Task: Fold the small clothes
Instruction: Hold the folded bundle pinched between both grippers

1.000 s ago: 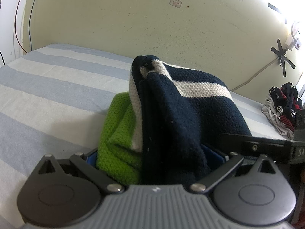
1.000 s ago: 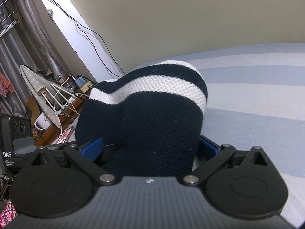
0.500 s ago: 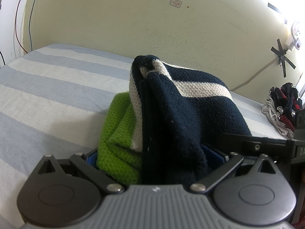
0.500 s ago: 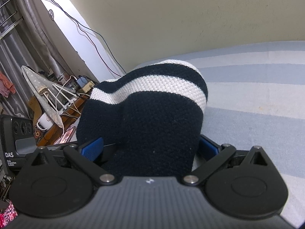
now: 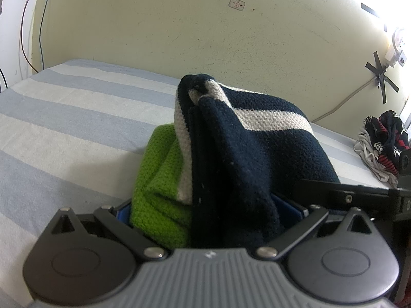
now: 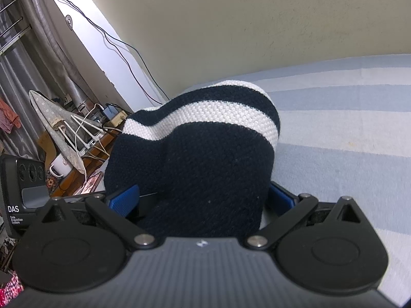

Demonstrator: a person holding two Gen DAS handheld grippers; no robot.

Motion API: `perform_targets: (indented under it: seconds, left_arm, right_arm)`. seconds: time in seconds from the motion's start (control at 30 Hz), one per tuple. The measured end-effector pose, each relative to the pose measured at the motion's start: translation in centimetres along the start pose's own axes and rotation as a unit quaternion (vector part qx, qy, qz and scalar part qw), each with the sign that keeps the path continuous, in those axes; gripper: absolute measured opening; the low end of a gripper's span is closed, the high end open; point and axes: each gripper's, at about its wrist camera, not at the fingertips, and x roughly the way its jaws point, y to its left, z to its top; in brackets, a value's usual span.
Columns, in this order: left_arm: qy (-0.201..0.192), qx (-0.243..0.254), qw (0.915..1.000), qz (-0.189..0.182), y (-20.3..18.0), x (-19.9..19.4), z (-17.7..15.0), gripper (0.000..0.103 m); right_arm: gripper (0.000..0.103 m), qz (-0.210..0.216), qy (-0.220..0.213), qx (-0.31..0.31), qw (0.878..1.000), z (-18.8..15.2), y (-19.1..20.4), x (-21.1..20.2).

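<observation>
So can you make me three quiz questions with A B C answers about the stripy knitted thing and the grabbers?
1. Where is the pile of other clothes in the left wrist view?
A. far right on the bed
B. on the floor
C. hanging on the wall

2. Which colours does the knitted garment show?
A. red and yellow
B. navy, white and green
C. all pink

3. What are both sets of jaws doing?
A. hanging empty
B. holding a cup
C. shut on the garment

Answers: 1 A, it lies on the striped bed sheet at the right edge. 2 B, all three show. 3 C, the left gripper and right gripper both have knit bunched between them.
</observation>
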Motion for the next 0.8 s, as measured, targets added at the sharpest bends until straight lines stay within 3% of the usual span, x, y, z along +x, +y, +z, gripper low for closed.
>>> perform_targets:
  seconds: [0.8]
  left_arm:
    - [-0.002,0.005,1.0000,0.005,0.07,0.01,-0.02,0.103]
  right_arm:
    - [0.103,0.003,0.008,0.000,1.000,0.41,0.17,-0.01]
